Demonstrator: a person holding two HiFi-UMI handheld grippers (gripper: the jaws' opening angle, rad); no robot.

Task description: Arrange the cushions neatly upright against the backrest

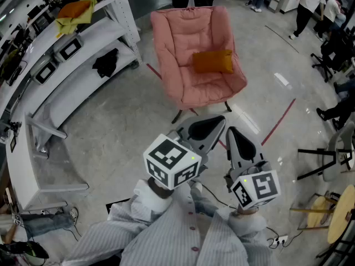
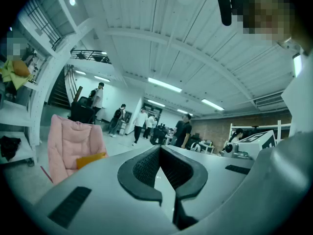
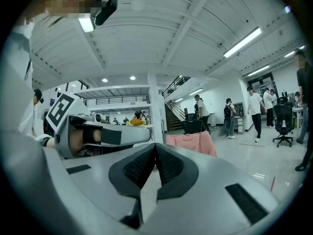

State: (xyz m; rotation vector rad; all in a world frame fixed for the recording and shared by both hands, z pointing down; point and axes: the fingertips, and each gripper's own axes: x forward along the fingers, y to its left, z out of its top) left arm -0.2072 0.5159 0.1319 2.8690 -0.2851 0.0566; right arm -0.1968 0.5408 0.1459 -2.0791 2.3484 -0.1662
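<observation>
Both tongs closed with nothing between them: left tongs (image 1: 213, 124) at lower centre of the head view, jaws together, pads meeting at the tip in the left gripper view (image 2: 160, 150). Right tongs (image 1: 234, 134) just beside them to the right, also shut and empty, pads pressed together in the right gripper view (image 3: 155, 150). Both are held up off the floor, well apart from the chair. Pink padded chair (image 1: 191, 49) stands on the floor at upper centre of the head view. One orange cushion (image 1: 212, 61) lies in it, long side across, right of centre where seat meets backrest; can't tell whether it leans or lies flat. In the left gripper view the chair (image 2: 68, 141) is at left with the cushion (image 2: 90, 159) on its seat. White shelves (image 1: 83, 65) along the left edge hold a yellow cloth (image 1: 75, 13) and a black cloth (image 1: 105, 62). Red line (image 1: 279, 121) on the floor right of the chair.
</observation>
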